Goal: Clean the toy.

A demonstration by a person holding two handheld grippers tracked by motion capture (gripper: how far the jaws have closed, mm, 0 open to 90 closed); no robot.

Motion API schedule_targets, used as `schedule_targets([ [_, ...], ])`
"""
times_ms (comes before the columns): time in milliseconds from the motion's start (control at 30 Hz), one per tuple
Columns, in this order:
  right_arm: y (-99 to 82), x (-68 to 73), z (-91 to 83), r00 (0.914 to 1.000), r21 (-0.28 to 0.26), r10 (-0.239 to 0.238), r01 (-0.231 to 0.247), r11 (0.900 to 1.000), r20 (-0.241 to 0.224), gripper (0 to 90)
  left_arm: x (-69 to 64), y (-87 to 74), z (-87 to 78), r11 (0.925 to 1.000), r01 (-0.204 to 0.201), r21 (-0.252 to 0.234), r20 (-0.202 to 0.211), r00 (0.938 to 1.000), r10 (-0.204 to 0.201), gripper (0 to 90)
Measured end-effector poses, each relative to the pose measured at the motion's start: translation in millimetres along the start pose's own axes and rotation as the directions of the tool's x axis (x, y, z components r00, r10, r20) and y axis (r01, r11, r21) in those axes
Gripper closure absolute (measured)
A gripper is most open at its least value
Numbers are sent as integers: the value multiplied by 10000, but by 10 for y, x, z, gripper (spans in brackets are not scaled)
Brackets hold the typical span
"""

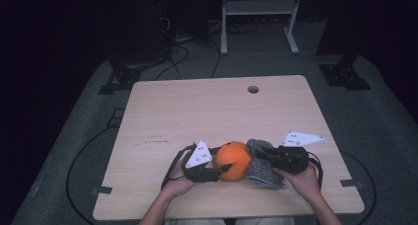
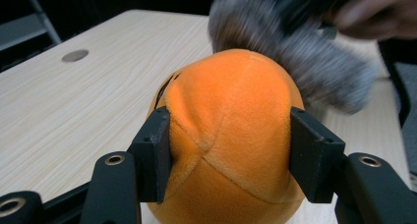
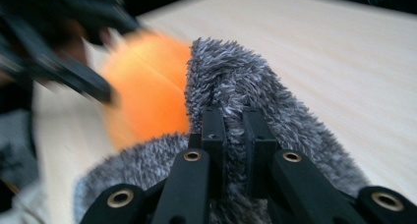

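An orange plush ball sits on the wooden table near its front edge. My left gripper comes at it from the left. In the left gripper view the two black pads press into the ball's sides and dent it, so my left gripper is shut on it. A grey fuzzy cloth lies against the ball's right side. My right gripper holds it. In the right gripper view the jaws pinch a fold of the grey cloth, with the orange ball blurred behind.
A round cable hole sits near the table's far edge. Beyond the table stand a white metal frame and dark stands, with cables on the grey floor. Bare wood stretches across the table's far half.
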State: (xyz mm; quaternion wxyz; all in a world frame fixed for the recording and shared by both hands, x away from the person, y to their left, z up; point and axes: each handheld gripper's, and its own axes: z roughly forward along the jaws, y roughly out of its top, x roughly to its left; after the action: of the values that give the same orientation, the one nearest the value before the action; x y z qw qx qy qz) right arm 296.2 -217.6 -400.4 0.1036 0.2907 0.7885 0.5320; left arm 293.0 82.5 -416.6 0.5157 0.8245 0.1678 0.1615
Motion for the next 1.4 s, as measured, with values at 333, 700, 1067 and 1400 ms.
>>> schedule_targets([
  [333,25,178,171,9972,180,-590,598,9980,-454,816,-38,10,22,9999,-22,-130,778,9970,32,297],
  [700,-77,-33,104,9998,227,-134,130,9997,177,815,5,-76,120,9999,59,-117,1050,9945,-46,260],
  [1067,92,70,-28,9998,-509,-191,187,9985,-76,816,-24,68,3,9994,-143,320,-60,9999,145,435],
  [1400,62,153,135,9980,7,-629,630,9980,-79,816,0,19,17,9998,-25,195,713,9975,11,352],
])
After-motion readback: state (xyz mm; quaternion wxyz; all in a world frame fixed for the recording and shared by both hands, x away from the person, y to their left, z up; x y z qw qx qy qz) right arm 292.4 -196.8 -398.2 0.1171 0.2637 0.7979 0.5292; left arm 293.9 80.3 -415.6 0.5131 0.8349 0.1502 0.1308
